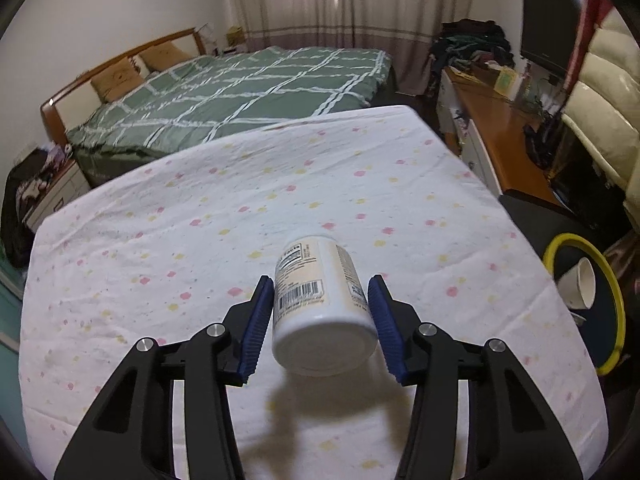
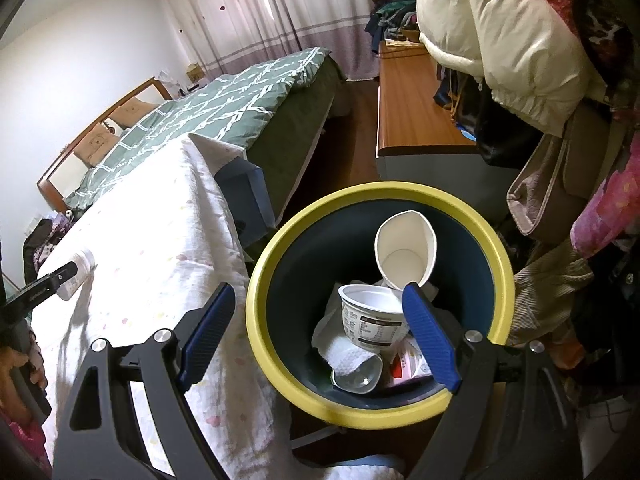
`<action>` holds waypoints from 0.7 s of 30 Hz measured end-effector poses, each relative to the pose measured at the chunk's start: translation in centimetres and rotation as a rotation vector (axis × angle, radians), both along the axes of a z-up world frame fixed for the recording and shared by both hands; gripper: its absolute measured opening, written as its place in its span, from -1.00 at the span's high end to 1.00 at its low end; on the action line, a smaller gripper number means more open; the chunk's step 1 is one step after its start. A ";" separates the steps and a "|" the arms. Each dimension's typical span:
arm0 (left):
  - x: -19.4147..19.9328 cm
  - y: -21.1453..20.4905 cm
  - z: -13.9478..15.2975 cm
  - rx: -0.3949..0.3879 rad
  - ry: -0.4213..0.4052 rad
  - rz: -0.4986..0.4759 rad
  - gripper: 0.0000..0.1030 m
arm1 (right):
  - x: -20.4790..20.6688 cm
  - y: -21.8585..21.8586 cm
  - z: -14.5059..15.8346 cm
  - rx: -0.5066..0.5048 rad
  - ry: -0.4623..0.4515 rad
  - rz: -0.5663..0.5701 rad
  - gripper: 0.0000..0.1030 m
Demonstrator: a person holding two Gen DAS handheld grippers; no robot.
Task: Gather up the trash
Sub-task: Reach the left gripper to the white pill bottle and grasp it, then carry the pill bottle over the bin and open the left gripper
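The left gripper (image 1: 320,320), jaws clenched on the white cylindrical plastic bottle (image 1: 320,308) with barcode label, holds it above the dotted white desk cloth (image 1: 200,220). Best carried level rightward to the yellow-rimmed dark bin (image 2: 376,300). The right gripper (image 2: 320,332) hangs released over the bin.

We are holding the left gripper (image 1: 320,312) angled downward above the white bottle (image 1: 320,304), its blue pads pressing both sides. We are keeping the right gripper (image 2: 316,336) spread wide, empty, to the bottle's right.
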State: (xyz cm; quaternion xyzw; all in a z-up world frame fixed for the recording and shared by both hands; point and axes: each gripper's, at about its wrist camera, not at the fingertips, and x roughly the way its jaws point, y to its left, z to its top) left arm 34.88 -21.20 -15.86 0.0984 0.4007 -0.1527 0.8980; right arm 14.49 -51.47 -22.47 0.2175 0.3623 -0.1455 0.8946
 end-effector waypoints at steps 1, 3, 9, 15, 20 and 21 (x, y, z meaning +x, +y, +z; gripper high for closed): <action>-0.5 -0.3 0.2 0.001 -0.003 -0.013 0.05 | -0.2 -0.1 0.0 0.001 -0.002 0.001 -0.57; -1.4 -0.8 0.5 -0.008 0.000 -0.031 0.05 | -0.6 -0.2 0.1 0.003 -0.006 0.003 -0.57; -3.8 -1.7 1.4 -0.013 -0.017 -0.069 0.06 | -1.6 -0.6 0.1 0.013 -0.019 0.014 -0.57; -5.9 -2.1 2.6 -0.021 -0.030 -0.103 0.07 | -2.1 -0.8 0.1 0.024 -0.030 0.027 -0.57; -7.4 -2.7 3.4 -0.029 -0.026 -0.127 0.08 | -2.5 -1.0 0.0 0.031 -0.036 0.036 -0.57; -7.7 -2.9 3.5 -0.030 -0.025 -0.135 0.08 | -2.5 -1.0 0.0 0.032 -0.037 0.037 -0.57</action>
